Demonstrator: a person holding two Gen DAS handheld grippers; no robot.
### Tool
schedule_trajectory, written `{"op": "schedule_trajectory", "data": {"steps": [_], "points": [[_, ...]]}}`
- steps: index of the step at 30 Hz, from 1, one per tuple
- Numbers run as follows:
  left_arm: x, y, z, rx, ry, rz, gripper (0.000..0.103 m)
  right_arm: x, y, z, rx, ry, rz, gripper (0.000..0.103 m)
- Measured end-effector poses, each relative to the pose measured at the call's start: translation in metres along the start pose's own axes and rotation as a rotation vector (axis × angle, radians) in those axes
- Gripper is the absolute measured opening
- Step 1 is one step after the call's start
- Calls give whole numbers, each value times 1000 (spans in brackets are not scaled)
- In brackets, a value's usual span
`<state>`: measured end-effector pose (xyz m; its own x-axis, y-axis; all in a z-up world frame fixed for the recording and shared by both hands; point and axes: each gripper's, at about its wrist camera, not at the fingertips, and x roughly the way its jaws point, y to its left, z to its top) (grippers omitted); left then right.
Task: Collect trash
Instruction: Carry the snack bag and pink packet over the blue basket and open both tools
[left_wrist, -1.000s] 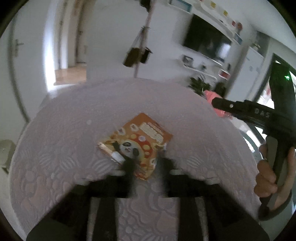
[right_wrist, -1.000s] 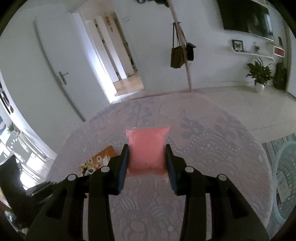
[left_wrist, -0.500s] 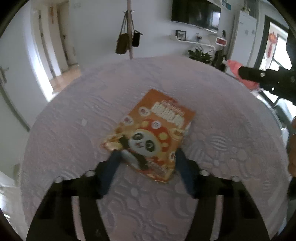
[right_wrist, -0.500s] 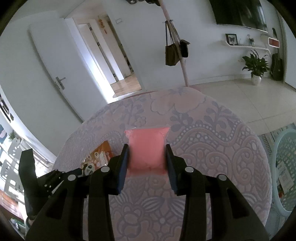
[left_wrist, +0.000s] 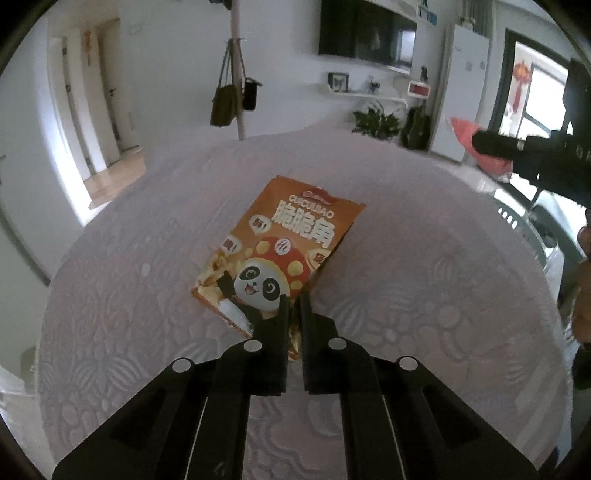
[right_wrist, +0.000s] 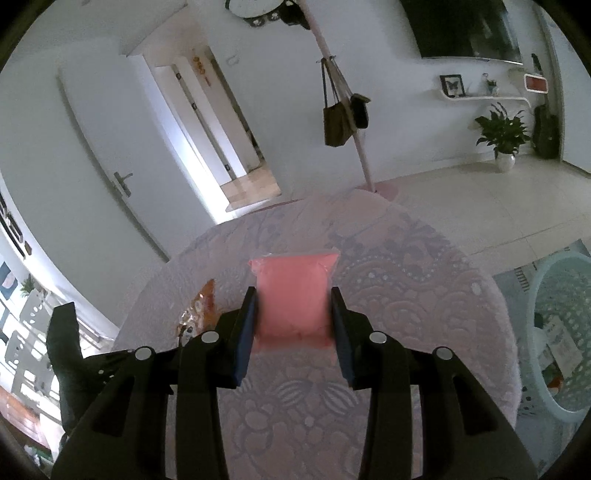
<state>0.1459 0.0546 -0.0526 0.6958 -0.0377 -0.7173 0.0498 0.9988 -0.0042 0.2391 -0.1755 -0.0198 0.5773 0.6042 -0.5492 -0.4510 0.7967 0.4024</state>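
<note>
Left gripper (left_wrist: 292, 306) jaws pinch snack bag (left_wrist: 284, 254) near corner; right gripper (right_wrist: 293, 299) jaws clamp pink packet (right_wrist: 293, 302).

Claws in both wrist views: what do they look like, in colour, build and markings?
Both are matte black. The left claw has flat angular linkage arms with round silver rivets. The right claw matches, and its fingers show dark blue inner pads. No cables or sleeves are visible.

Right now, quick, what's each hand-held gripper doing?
Left hand-held gripper: closed on the corner of the orange panda snack bag.
Right hand-held gripper: closed on the pink packet.
</note>
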Motion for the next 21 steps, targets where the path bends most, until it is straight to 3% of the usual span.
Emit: {"op": "schedule_trajectory", "data": {"steps": [8, 13, 21], "points": [[-37, -28, 25, -33, -145, -133, 3, -48, -19, 2, 6, -100, -53, 35], [-49, -81, 49, 29, -218, -218, 3, -87, -46, 1, 18, -175, -156, 35], [-33, -185, 86, 157, -238, -352, 3, -144, -119, -11, 122, -249, -338, 35]]}}
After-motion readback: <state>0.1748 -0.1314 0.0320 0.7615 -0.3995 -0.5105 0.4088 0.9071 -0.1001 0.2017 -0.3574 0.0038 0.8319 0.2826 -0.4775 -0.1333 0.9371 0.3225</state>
